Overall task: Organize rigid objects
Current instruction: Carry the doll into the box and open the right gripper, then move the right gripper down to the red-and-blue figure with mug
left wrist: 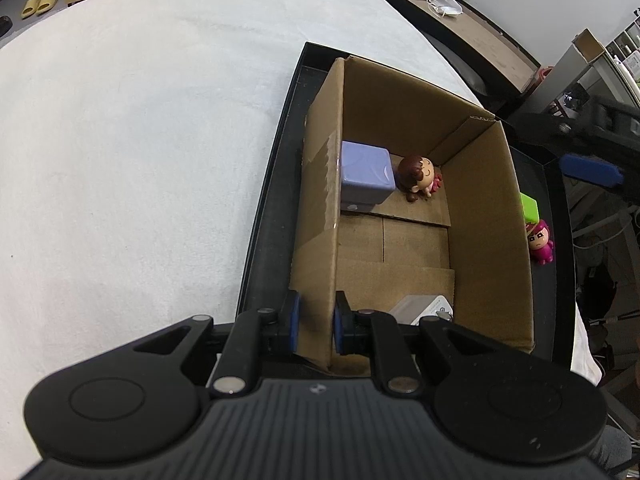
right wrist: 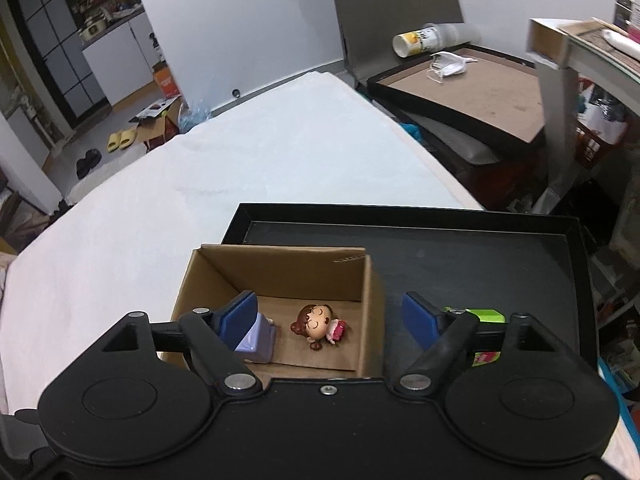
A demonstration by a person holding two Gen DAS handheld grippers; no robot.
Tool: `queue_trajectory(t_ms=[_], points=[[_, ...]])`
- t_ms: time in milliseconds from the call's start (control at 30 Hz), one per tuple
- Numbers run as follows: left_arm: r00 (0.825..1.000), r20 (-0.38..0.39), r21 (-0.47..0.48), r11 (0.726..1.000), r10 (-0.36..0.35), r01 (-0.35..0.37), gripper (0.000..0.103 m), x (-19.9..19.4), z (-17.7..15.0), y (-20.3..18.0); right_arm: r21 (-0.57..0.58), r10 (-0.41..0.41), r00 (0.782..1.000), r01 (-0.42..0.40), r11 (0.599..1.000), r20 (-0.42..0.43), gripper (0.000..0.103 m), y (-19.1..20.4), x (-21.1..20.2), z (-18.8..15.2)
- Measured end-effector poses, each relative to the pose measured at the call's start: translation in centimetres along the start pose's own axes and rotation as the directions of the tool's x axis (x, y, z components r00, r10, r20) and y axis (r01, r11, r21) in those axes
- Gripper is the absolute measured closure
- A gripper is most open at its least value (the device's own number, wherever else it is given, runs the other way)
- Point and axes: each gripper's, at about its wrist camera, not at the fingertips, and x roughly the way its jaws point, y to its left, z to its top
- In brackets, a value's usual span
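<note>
A: Where's the left gripper point(left wrist: 316, 322)?
B: Lower centre, clamped on the cardboard box point(left wrist: 320, 184) wall.
A: Inside?
B: Lilac block point(left wrist: 366, 176), doll point(left wrist: 420, 178) touching it.
A: Right gripper point(right wrist: 332, 320)?
B: Spread wide above, holding nothing.

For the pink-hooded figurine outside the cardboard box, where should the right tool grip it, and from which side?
Probably the round head of the pink-hooded figurine, from above. It stands on the black tray, close against the brown cardboard box wall, beside a green block, so side access looks cramped. The right tool is open.
</note>
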Motion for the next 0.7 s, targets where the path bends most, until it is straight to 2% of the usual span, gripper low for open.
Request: queue_trajectory(t_ms=[467, 700], points=[[1.000, 0.004, -0.001, 1.000, 0.004, -0.004, 0.088, 0.0, 0.0, 0.0, 0.020, -0.099, 0.995, 0.099, 0.995, 0.014, 0.020, -4.0, -2.4, -1.4], [1.000, 0.007, 0.001, 1.000, 0.007, -0.007, 0.088, -0.1, 0.0, -0.1, 0.053, -0.124, 0.992, 0.125, 0.991, -0.020, 0.020, -5.9, -2.4, -3.3]])
